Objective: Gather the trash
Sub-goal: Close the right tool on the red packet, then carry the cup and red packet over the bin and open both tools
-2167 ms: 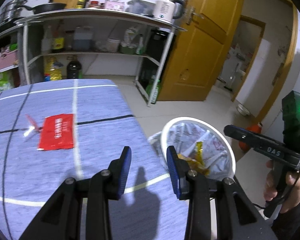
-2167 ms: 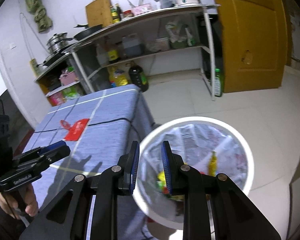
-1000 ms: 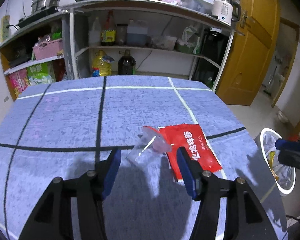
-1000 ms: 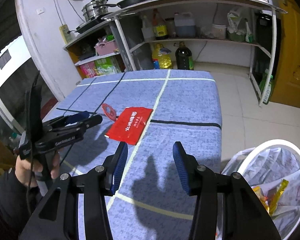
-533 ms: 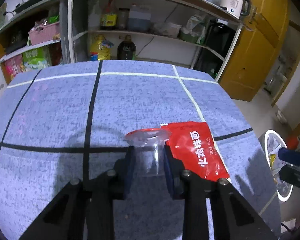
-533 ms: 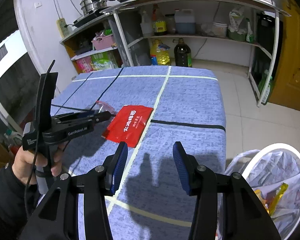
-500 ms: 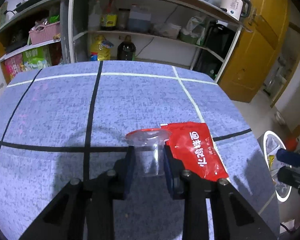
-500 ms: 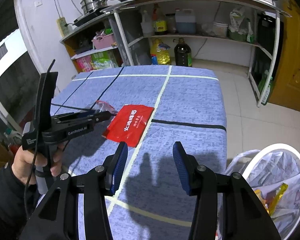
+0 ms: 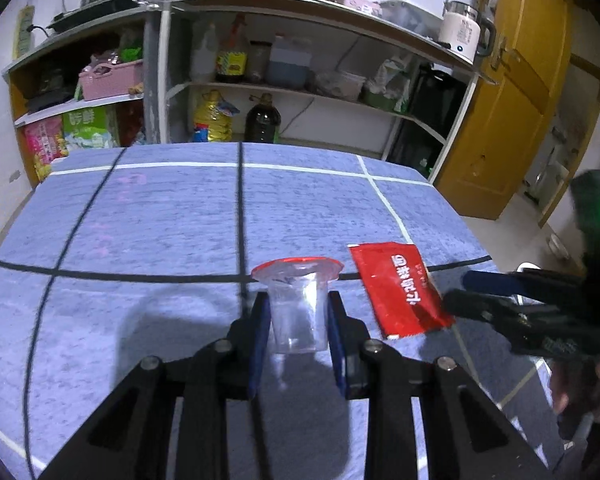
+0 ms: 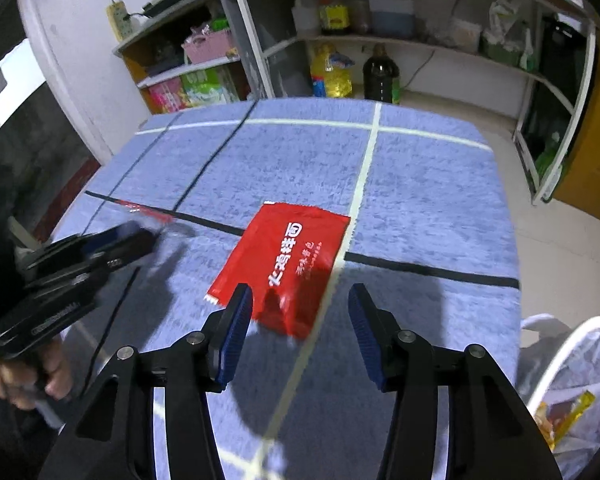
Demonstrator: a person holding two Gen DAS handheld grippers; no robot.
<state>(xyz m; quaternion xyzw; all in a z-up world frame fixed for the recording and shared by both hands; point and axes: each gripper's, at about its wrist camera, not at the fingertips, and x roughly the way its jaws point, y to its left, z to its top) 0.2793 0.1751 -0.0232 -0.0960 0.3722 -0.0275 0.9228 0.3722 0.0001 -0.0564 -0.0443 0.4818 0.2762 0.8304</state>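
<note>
In the left wrist view the left gripper (image 9: pixel 298 326) fills the lower centre of the frame, its two blue pads pressed against the sides of a clear plastic cup (image 9: pixel 298 306) with a red rim; the jaws stand narrow, clamped on the cup's body, and the cup sits upright between them above the blue tablecloth (image 9: pixel 180 216). Whether its base touches the cloth is hard to judge from this angle. Just right of the cup, a red sauce packet (image 9: pixel 400 290) with white lettering lies flat on the cloth. At the right edge of that frame the right gripper (image 9: pixel 456 292) reaches in, its fingertips at the packet's lower right corner, with the person's hand (image 9: pixel 580 380) wrapped around the handle below. In the right wrist view the right gripper (image 10: pixel 300 320) sits in the lower centre with its jaws well apart and gripping nothing; they have just been opening a little further, and the packet (image 10: pixel 284 264) lies on the cloth with its near edge between the fingertips. At the left of that frame the left gripper (image 10: pixel 148 240) shows blurred, the cup's red rim just beyond it. In the lower right corner stands a white-rimmed bin (image 10: pixel 556 360) lined with a bag, wrappers inside.
</note>
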